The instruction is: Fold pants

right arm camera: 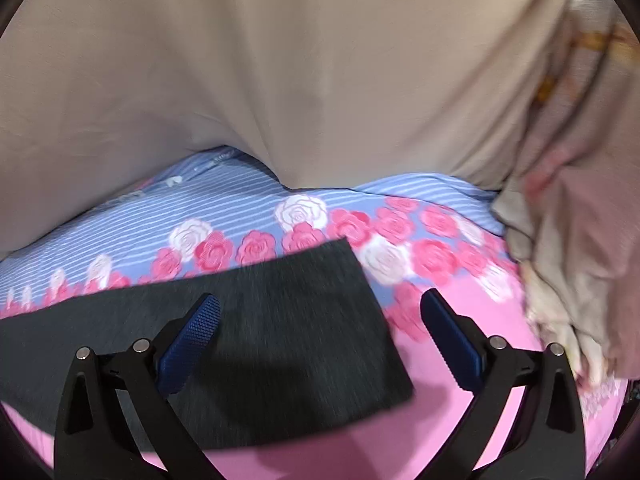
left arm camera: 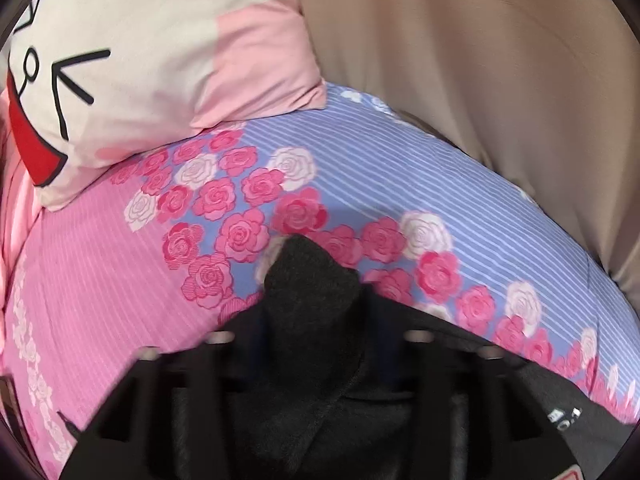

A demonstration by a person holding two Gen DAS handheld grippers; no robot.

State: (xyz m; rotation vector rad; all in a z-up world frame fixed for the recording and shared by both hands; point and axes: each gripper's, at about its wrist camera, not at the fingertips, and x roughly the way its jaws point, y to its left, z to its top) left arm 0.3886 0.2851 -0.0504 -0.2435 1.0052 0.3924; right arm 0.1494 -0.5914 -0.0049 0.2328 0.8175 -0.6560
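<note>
Blue-padded fingers (right arm camera: 192, 344) of the right gripper (right arm camera: 320, 340) stand wide apart above the dark grey pants (right arm camera: 280, 328), which lie flat on the rose-patterned bedsheet (right arm camera: 440, 400). Closed on a bunched peak of the same pants (left arm camera: 312, 280) is the left gripper (left arm camera: 316, 344), lifting it off the sheet. Behind lie a cartoon pillow (left arm camera: 140, 72) and a beige curtain (right arm camera: 280, 80).

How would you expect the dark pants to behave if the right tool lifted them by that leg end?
Probably floppy: the pants lie flat on the bedsheet and bunch limply in the left tool. Likely unslippery, given the matte weave. The right tool is open.
</note>
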